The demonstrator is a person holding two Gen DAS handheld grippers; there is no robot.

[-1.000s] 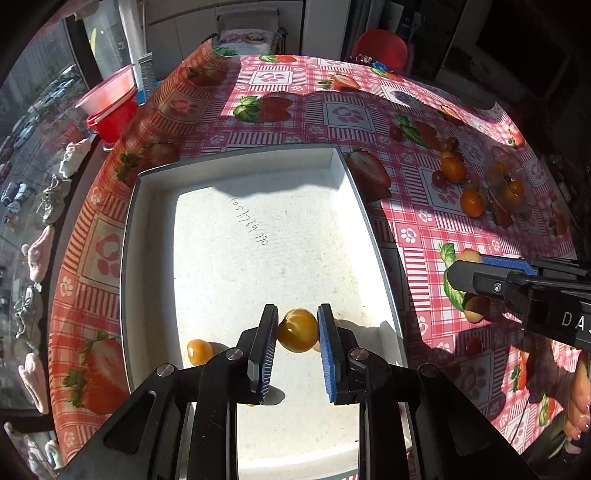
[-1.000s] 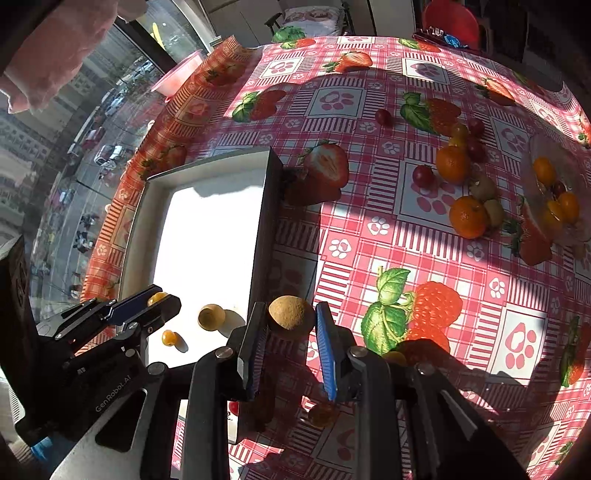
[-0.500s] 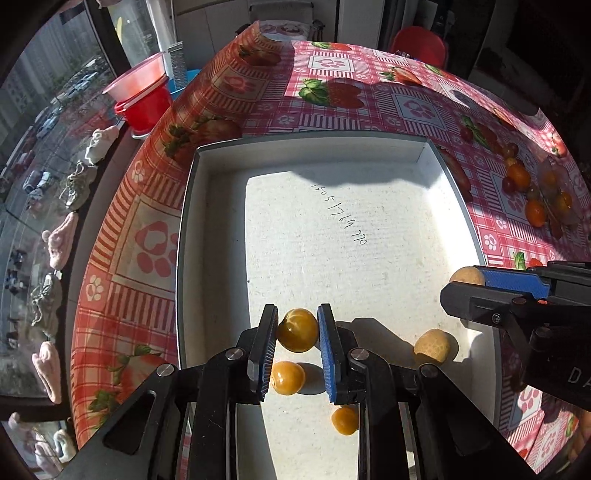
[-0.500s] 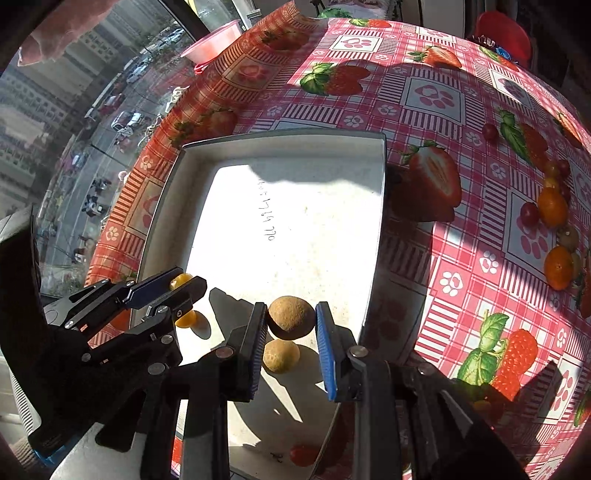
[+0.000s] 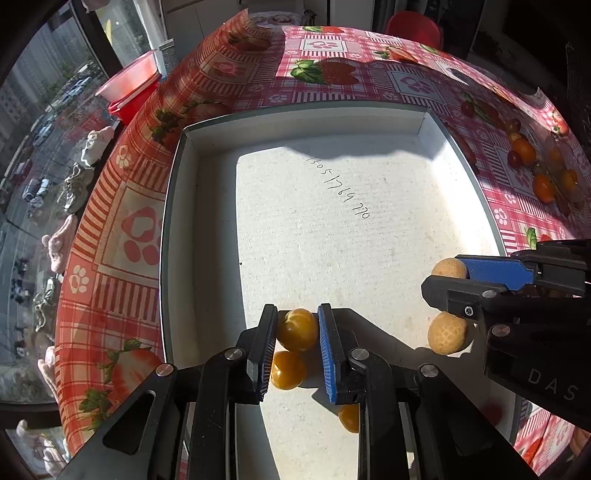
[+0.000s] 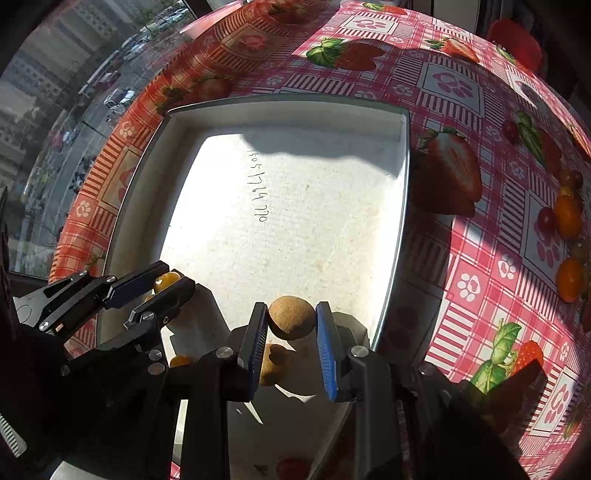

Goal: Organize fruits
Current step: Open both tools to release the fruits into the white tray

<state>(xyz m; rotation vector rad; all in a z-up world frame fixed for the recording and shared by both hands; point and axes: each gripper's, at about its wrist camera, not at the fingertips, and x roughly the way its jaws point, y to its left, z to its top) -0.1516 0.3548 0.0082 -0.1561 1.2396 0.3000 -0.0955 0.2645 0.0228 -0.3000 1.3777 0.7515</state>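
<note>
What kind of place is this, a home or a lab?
Most likely a high-rise home's dining area: a strawberry-print tablecloth, a red chair behind the table, and a window looking down on parked cars.

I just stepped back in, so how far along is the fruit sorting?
Early on. Done: one yellow fruit and one tan fruit lie in the white tray. In hand: the left hand-held gripper and right hand-held gripper each carry one more above it. Left: oranges and grapes on the tablecloth.

The left gripper [image 5: 297, 328] points forward and down, its jaws clamped on a yellow-orange round fruit [image 5: 297, 329]. The right gripper [image 6: 291, 323] alongside pinches a tan rough-skinned round fruit [image 6: 291, 322].
</note>
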